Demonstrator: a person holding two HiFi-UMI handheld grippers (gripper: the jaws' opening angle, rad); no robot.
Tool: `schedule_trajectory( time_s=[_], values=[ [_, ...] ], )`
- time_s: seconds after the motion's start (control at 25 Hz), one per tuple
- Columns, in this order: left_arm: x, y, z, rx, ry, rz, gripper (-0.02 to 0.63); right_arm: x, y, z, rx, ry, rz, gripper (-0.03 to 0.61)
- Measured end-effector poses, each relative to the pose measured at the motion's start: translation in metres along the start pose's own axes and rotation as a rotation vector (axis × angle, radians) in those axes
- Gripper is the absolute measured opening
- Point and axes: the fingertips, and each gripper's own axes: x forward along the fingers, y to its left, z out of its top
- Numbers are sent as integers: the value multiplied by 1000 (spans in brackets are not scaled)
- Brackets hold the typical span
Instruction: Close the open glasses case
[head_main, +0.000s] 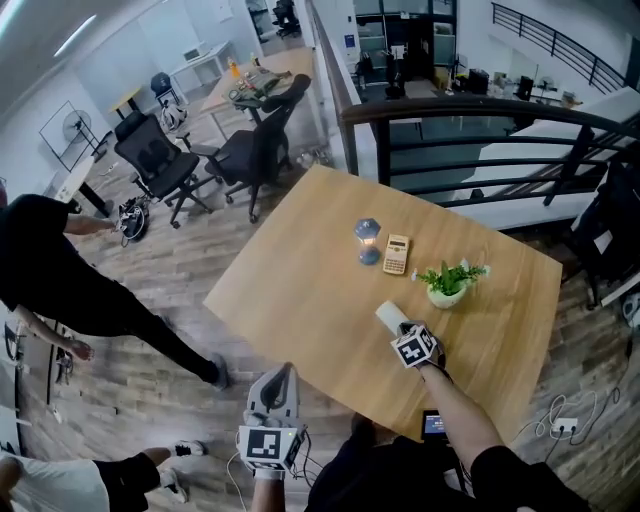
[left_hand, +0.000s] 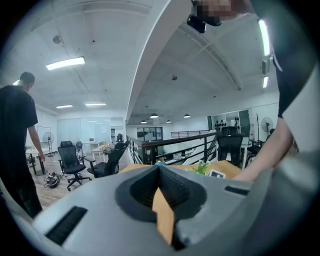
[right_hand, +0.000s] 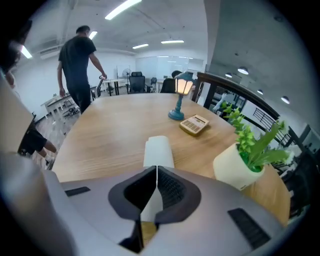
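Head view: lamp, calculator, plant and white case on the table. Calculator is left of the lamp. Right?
No. The calculator sits right of the lamp, close beside it. The head view shows this, and the right gripper view agrees. The plant and white case are on the table, as you say.

white glasses case (right_hand: 158, 150), tan wood-grain table (right_hand: 115, 130), yellow calculator (right_hand: 194, 124), seemingly blue lamp (right_hand: 183, 85)

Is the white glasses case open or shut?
Shut, it seems: the glasses case shows one smooth rounded shell, no lid raised.
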Motion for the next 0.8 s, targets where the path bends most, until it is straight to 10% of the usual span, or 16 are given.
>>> schedule_trajectory(
  time_s=[0.48, 0.8],
  values=[
    [31, -22, 22, 36, -30, -71, 0, -291, -59, 60, 269, -795, -62, 14],
    [58, -34, 27, 64, -92, -110, 0, -388, -90, 50, 229, -899, -311, 13]
  ],
)
